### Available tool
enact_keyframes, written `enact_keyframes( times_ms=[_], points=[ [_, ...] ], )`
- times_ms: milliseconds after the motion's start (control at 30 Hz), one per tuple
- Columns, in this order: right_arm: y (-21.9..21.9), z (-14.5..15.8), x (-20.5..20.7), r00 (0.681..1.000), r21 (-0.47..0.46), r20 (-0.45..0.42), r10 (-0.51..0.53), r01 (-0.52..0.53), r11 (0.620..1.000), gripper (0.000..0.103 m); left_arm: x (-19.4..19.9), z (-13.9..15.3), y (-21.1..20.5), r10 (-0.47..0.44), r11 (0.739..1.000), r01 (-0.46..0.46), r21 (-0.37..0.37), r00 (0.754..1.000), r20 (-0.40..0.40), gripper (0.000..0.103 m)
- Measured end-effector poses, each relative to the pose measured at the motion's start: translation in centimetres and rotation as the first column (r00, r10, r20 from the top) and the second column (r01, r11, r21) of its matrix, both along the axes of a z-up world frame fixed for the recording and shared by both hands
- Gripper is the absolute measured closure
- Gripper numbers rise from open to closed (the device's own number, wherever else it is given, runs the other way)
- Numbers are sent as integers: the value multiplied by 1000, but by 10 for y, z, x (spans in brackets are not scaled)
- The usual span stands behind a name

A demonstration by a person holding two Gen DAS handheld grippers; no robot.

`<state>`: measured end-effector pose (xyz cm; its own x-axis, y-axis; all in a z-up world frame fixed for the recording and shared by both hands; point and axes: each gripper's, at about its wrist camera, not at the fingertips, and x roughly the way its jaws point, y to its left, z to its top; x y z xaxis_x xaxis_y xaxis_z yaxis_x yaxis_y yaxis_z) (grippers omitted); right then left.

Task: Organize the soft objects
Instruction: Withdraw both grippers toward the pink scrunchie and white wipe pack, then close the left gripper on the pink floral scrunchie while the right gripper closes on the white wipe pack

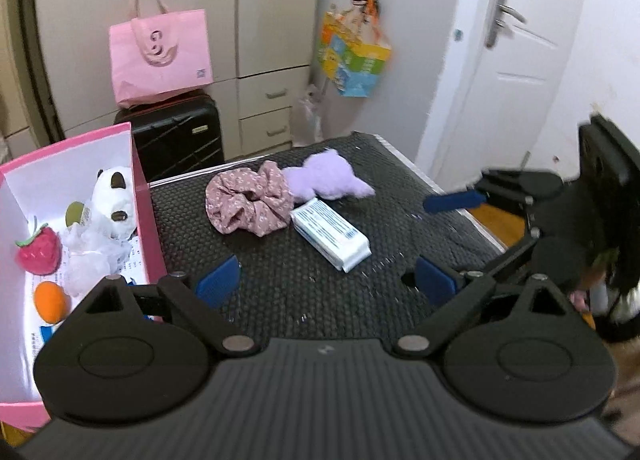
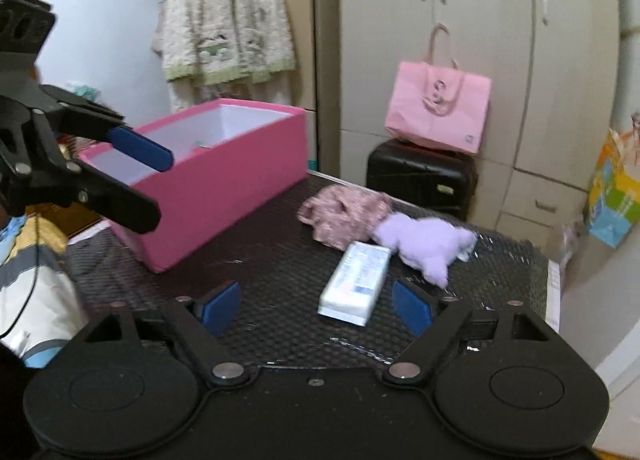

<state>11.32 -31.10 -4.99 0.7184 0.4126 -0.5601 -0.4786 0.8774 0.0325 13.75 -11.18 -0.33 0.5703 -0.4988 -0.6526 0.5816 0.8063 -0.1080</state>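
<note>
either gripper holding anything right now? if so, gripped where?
Nothing held. Left gripper and right gripper both stand open and empty above the mat. The tissue pack, floral scrunchie and purple plush lie loose on it.

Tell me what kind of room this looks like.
Probably a bedroom or a small room in a home. A tall wardrobe with drawers lines the wall, a knitted cardigan hangs on a hanger, and a black suitcase with a pink tote bag on top stands beside it.
</note>
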Motion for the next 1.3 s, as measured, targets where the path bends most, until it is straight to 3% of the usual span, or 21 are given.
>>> enact_keyframes(
  times_ms=[133,300,400,500,700,800,933,1100,1300],
  points=[
    [-2,-13,22,999,14,-34,-1,2,1000,16,19,-13,-15,52,999,-51,-19,998,20,8],
    [-1,-29,45,996,29,-85,-3,6,1000,17,46,-29,-44,147,989,-148,4,984,102,8],
    [0,-36,56,994,49,-108,-11,16,999,17,66,-39,-53,192,981,-192,-15,978,84,8],
    [1,-37,61,995,49,-77,-68,72,996,18,85,-51,-59,226,974,-226,-12,971,73,8],
    [14,-43,71,998,29,-65,-20,22,999,20,128,-79,-68,363,931,-364,19,930,63,22],
    [24,-48,79,998,-3,-56,-32,32,999,23,141,-92,-71,387,921,-388,38,922,26,32],
    [27,-54,84,997,4,-61,-52,52,999,26,145,-103,-65,419,907,-419,52,908,9,33],
    [28,-62,89,993,-12,-80,-83,82,997,46,143,-110,-65,394,918,-393,62,919,-12,56],
    [28,-66,84,993,-12,-69,-99,99,995,50,140,-117,-67,402,913,-403,70,915,34,56]
  ],
)
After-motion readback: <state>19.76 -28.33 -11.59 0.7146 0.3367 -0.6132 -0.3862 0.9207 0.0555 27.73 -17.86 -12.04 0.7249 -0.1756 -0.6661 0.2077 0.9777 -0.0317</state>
